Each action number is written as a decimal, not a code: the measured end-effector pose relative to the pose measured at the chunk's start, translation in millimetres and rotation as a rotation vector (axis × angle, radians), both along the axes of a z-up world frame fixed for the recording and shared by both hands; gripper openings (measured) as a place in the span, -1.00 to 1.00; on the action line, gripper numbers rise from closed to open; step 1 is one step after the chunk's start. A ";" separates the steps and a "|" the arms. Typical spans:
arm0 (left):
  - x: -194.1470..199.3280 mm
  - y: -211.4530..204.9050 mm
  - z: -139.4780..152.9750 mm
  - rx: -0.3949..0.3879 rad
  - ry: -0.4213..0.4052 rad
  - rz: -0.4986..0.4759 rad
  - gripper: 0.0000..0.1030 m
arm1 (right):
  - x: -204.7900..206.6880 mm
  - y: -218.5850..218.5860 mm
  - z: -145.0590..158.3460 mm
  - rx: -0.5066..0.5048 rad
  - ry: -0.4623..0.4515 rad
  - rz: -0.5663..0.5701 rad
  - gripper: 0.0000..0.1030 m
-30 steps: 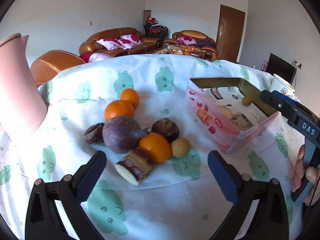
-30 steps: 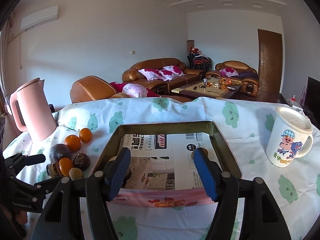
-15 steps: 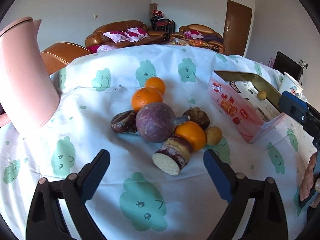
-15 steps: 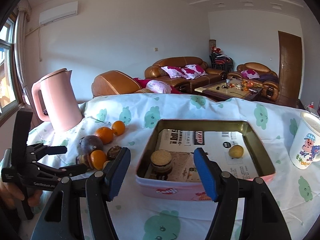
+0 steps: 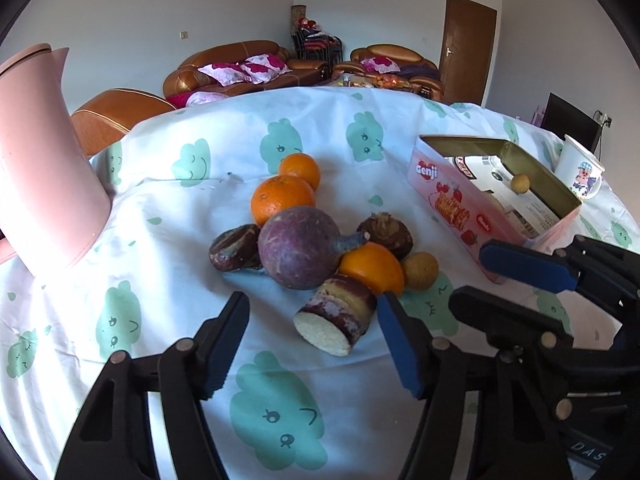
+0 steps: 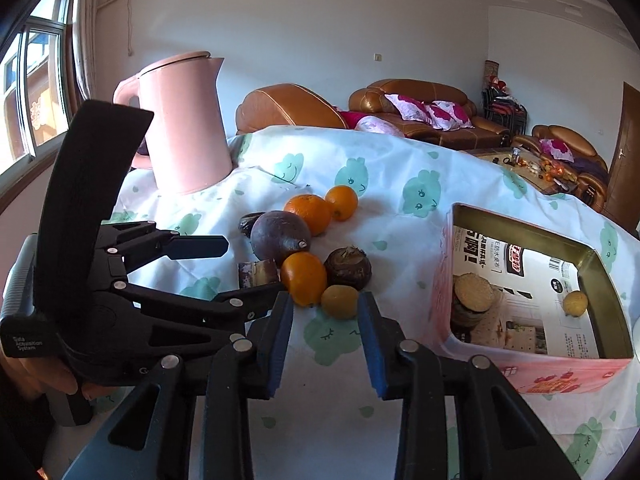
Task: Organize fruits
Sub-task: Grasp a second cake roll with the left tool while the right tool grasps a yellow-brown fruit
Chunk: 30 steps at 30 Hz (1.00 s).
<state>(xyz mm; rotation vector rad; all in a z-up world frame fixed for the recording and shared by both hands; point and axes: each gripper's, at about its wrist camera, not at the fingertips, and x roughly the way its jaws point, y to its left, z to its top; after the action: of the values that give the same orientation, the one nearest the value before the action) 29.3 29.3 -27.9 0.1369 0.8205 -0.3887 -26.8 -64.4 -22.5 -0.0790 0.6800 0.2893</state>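
Now, left tool [image 5: 312, 320]: I see its jaws closing, narrower than a second ago, with the cut cane piece [image 5: 334, 320] between the pads; the pads do not press on it yet, so it is released.
Right tool [image 6: 325, 322]: I have swung it off the tin and over to the fruit pile; its jaws are closing too, and the small yellow-brown fruit [image 6: 340, 300] sits between the blue pads at their tips, not visibly gripped.
Fruit pile: it lies on the counter [image 5: 280, 420], on the white cloth with green cartoon prints, as before. Two oranges [image 5: 282, 200] sit at the back, a large purple fruit [image 5: 298, 248] in the middle, a third orange [image 5: 372, 266] beside the cane piece, a dark bulb [image 5: 386, 232] behind it, and a dark brown piece [image 5: 236, 246] at the left.
Tin [image 6: 532, 352]: pink, open, right of the pile. I see a round cut slice [image 6: 474, 294] and one small yellow fruit [image 6: 575, 303] inside, lying on printed paper.
Kettle [image 6: 180, 128]: pink, upright, at the far left of the counter.
Mug [image 5: 578, 174]: white with a cartoon, past the tin.
View change: the right wrist camera faces the pile rather than straight into the tin.
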 end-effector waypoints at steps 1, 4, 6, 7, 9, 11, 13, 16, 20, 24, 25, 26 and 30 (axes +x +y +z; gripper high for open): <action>1.1 0.1 -0.5 -0.007 0.006 0.000 0.31 | 1.9 -1.1 -0.6 0.008 0.012 -0.004 -0.31; 2.5 -2.8 -3.3 -0.004 0.023 -0.011 0.21 | 6.5 -5.1 -5.8 0.028 0.055 -0.005 -0.31; 1.3 -5.8 -3.4 0.000 0.022 -0.029 0.02 | 9.2 -5.8 -9.8 0.026 0.079 -0.007 -0.31; -0.4 -7.0 -3.2 -0.004 0.020 -0.042 -0.14 | 11.0 -6.4 -10.5 0.027 0.085 -0.011 -0.31; -2.6 -10.3 -2.7 0.001 0.014 -0.056 -0.26 | 12.6 -7.3 -11.6 0.029 0.095 -0.017 -0.30; -3.1 -10.2 -2.4 -0.001 0.015 -0.054 -0.27 | 15.1 -8.2 -12.8 0.036 0.107 -0.019 -0.30; -3.3 -6.3 -1.4 -0.008 0.022 -0.042 -0.29 | 18.2 -7.8 -14.0 0.035 0.116 -0.024 -0.30; -2.3 7.0 4.9 -0.044 0.028 -0.012 -0.30 | 21.7 -3.9 -14.4 0.021 0.115 -0.029 -0.31; -1.2 24.1 15.3 -0.071 -0.003 0.038 -0.32 | 33.7 2.5 -18.8 -0.018 0.136 -0.057 -0.31; 1.0 29.3 16.2 -0.074 -0.004 0.059 -0.32 | 44.9 9.8 -24.1 -0.071 0.162 -0.081 -0.32; 0.4 27.8 15.4 -0.065 -0.003 0.055 -0.32 | 46.7 11.6 -24.6 -0.088 0.161 -0.083 -0.32; 0.2 26.0 14.3 -0.055 -0.002 0.050 -0.32 | 47.4 13.6 -25.1 -0.104 0.160 -0.082 -0.32; 1.0 22.7 8.1 -0.023 0.017 0.045 -0.32 | 49.0 15.5 -25.9 -0.122 0.164 -0.073 -0.32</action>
<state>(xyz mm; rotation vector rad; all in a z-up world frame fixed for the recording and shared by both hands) 30.3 52.0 -19.8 0.0939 0.8341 -0.3570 22.2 -48.9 -48.4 -0.1481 0.8614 0.1848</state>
